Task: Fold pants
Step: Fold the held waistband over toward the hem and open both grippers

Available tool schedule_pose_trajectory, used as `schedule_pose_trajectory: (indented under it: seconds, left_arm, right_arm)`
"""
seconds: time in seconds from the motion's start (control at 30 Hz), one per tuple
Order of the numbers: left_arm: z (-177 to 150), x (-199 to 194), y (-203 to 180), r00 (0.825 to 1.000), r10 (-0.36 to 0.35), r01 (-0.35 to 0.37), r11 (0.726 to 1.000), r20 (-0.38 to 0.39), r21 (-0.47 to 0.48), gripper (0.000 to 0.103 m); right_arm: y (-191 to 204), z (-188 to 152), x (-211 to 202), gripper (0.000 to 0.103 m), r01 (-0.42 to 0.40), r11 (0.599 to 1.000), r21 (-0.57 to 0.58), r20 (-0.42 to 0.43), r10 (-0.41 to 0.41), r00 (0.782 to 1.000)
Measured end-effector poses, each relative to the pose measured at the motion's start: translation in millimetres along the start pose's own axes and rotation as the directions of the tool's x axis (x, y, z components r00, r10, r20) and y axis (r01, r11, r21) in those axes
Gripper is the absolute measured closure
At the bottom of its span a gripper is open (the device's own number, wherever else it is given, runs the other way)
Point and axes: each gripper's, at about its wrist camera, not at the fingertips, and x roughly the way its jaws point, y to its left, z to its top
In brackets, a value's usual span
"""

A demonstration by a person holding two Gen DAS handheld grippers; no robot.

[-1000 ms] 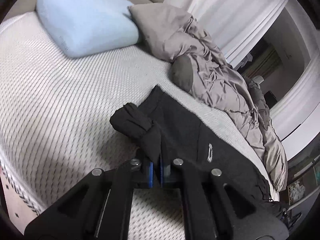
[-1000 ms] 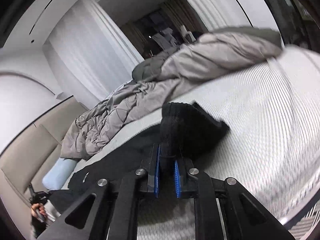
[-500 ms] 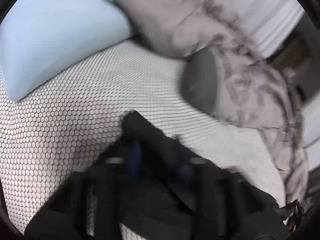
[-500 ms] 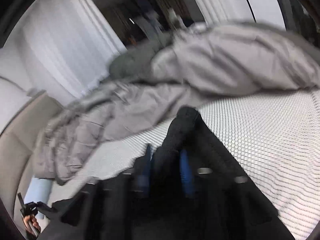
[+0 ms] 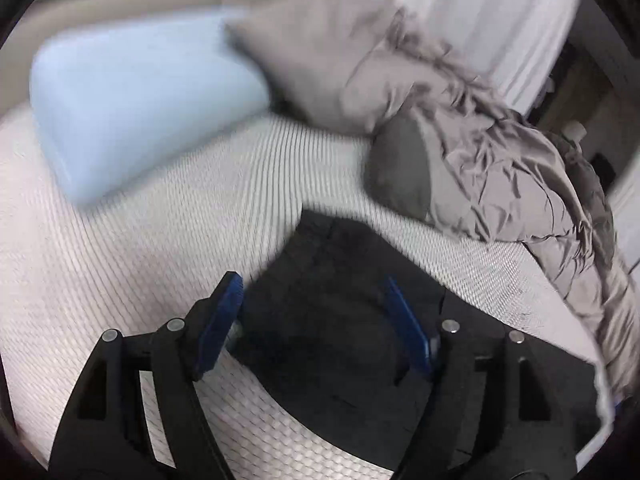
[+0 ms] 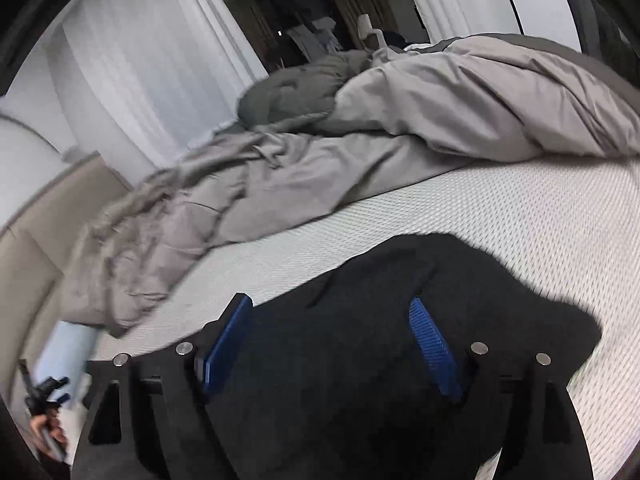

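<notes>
Black pants [image 5: 340,320] now lie on the bed [image 5: 160,240], dropped from both grips a second ago, and as our left tool [image 5: 314,312] and right tool [image 6: 332,340] spread their blue pads apart, empty, this fold looks laid.

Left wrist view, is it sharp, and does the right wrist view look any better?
Left wrist view: motion-blurred, worst on the blue pillow, with fisheye bending; the black pants show almost no detail. Right wrist view: crisper on the mattress weave, smeared along the grey duvet at left.
</notes>
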Motion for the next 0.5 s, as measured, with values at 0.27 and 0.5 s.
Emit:
schedule_pose_trajectory:
  seconds: [0.27,0.5]
  left_arm:
    - [-41,-46,-18,0.991,-0.117,0.114,0.992,-0.066,-0.055,0.027]
    - [-115,-28,-67,0.941,-0.294,0.28,0.955,-0.171,-0.099,0.031]
  right_arm:
    - [5,-52,-28,0.017,-0.069,0.998,0.001,-0.046,0.069,0.997]
    - [-5,-82,-29,0.017,-0.127,0.991,0.031,-0.109,0.129,0.986]
